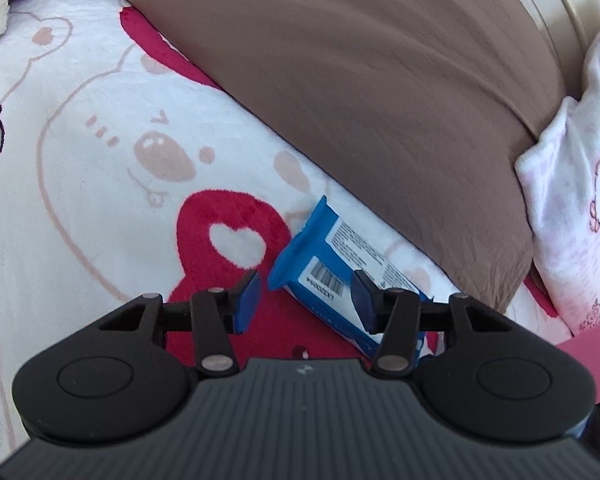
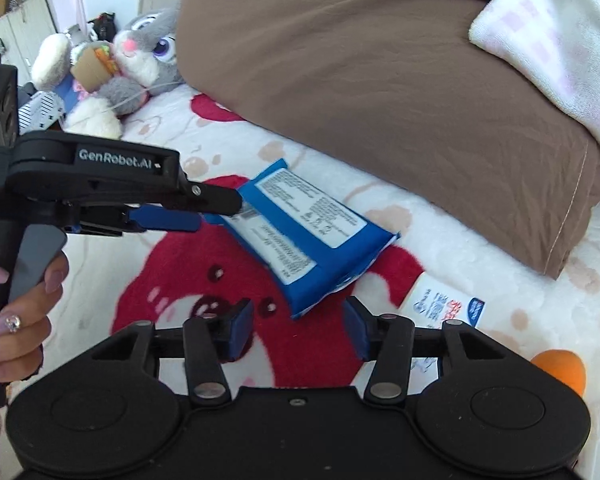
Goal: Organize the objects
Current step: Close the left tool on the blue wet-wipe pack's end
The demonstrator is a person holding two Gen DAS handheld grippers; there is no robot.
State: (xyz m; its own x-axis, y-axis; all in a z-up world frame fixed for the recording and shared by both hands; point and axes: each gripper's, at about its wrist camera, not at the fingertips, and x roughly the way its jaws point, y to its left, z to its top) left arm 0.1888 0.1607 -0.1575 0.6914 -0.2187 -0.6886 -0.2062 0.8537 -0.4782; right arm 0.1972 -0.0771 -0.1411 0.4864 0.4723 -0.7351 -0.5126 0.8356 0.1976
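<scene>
A blue wipes pack (image 1: 332,256) (image 2: 304,232) with a white printed label lies flat on the white-and-red plush blanket (image 1: 100,140), close to a brown pillow. My left gripper (image 1: 306,300) is open. Its right finger overlaps the pack's near end and its left pad (image 1: 248,300) stands clear of the pack's corner. In the right wrist view the left gripper (image 2: 218,214) reaches in from the left, its upper finger over the pack's left end. My right gripper (image 2: 298,326) is open just short of the pack's near corner, with no pad touching it.
The brown pillow (image 2: 380,80) borders the pack at the back, with a pink-and-white folded cloth (image 2: 560,32) on it. A grey plush bunny (image 2: 144,52) lies far left. A small white sachet (image 2: 444,304) and an orange object (image 2: 558,366) lie at right. A hand (image 2: 16,312) holds the left gripper's handle.
</scene>
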